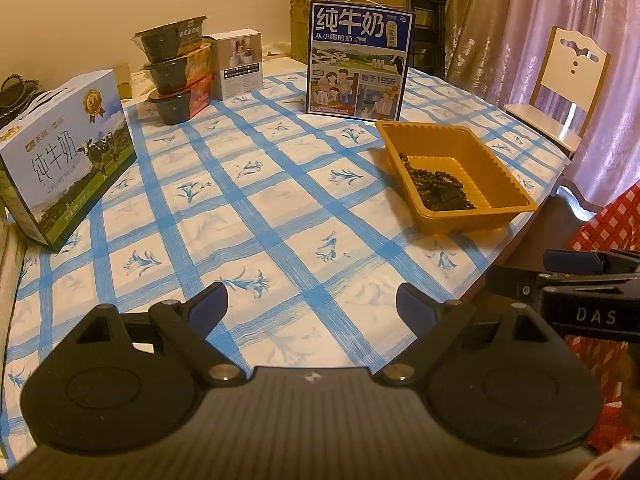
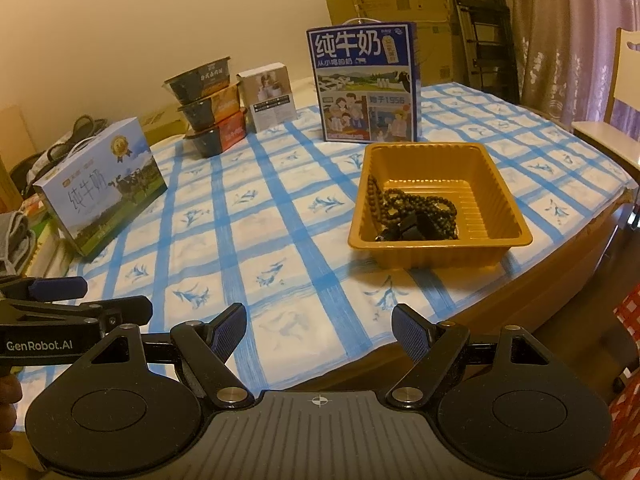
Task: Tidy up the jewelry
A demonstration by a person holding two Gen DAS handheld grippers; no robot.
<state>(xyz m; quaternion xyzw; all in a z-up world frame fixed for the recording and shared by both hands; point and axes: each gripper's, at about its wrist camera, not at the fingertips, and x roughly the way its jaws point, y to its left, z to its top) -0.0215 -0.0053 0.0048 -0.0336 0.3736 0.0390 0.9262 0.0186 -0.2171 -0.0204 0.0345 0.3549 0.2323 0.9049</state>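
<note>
On the checked tablecloth [image 2: 280, 216], 1 bead necklace [image 2: 416, 212] lay heaped inside the brown tray [image 2: 508, 216], far and to the right of both grippers. The right gripper [image 2: 319, 330] was nearer to it; the left gripper [image 1: 312, 306] stood further left. Both were spread apart and empty.
</note>
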